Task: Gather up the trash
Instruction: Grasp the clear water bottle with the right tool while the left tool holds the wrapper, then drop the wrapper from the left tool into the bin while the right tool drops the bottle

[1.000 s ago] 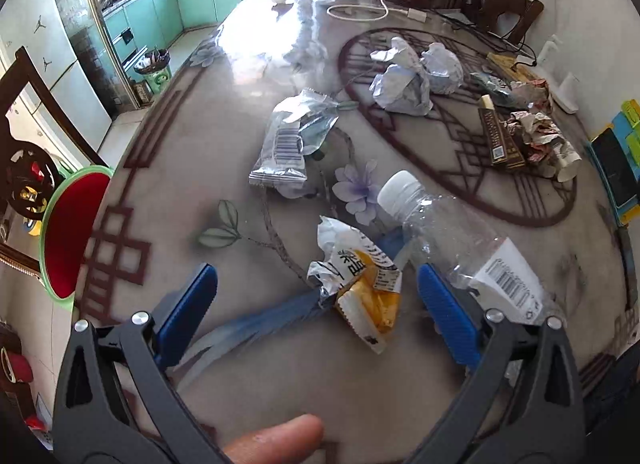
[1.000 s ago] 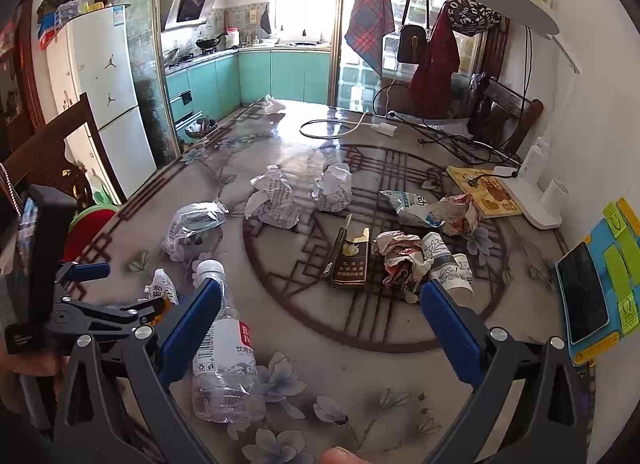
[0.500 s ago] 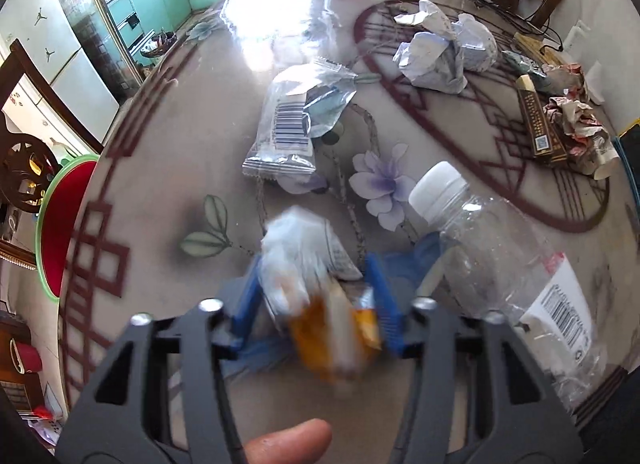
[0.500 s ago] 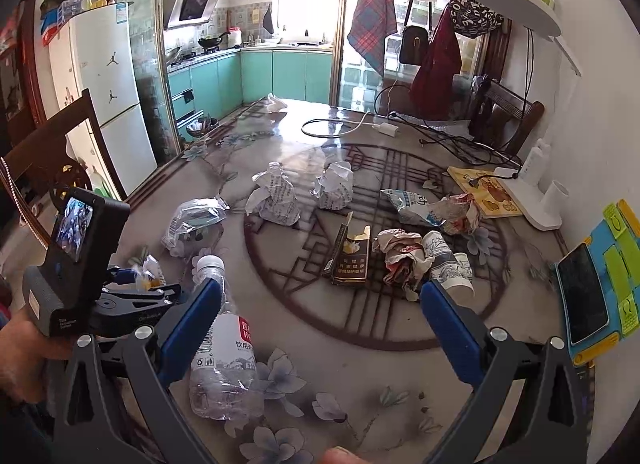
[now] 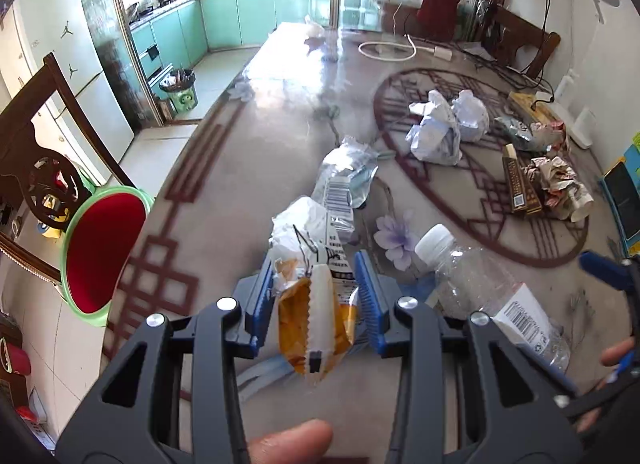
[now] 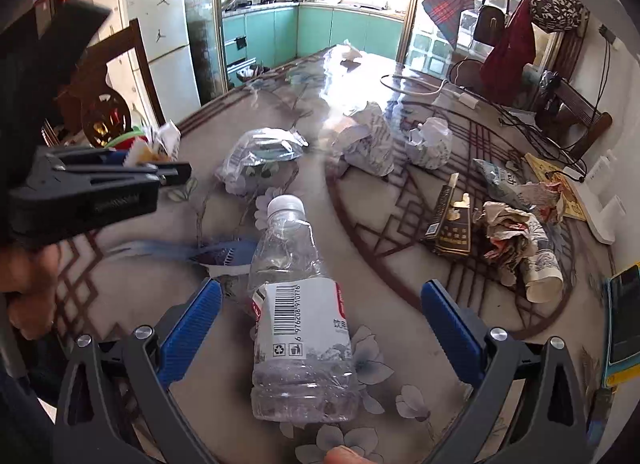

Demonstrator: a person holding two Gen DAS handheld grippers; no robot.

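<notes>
My left gripper (image 5: 316, 296) is shut on a crumpled yellow and white snack wrapper (image 5: 316, 304) and holds it above the table; it shows at the left of the right wrist view (image 6: 152, 167). My right gripper (image 6: 320, 316) is open, its fingers either side of an empty clear plastic bottle (image 6: 296, 316) lying on the table; the bottle also shows in the left wrist view (image 5: 488, 296). More trash lies beyond: a clear plastic bag (image 6: 260, 155), crumpled paper balls (image 6: 368, 143), a dark carton (image 6: 452, 223), and a crushed paper cup (image 6: 532, 264).
A green bin with a red liner (image 5: 100, 248) stands off the table's left edge beside a dark wooden chair (image 5: 44, 151). A white cable (image 5: 388, 49) and a lamp base (image 6: 600, 207) sit at the far and right side. A phone (image 6: 624, 328) lies at the right edge.
My left gripper has closed on the snack wrapper and lifted it off the table. My right gripper has moved forward and down around the plastic bottle.
</notes>
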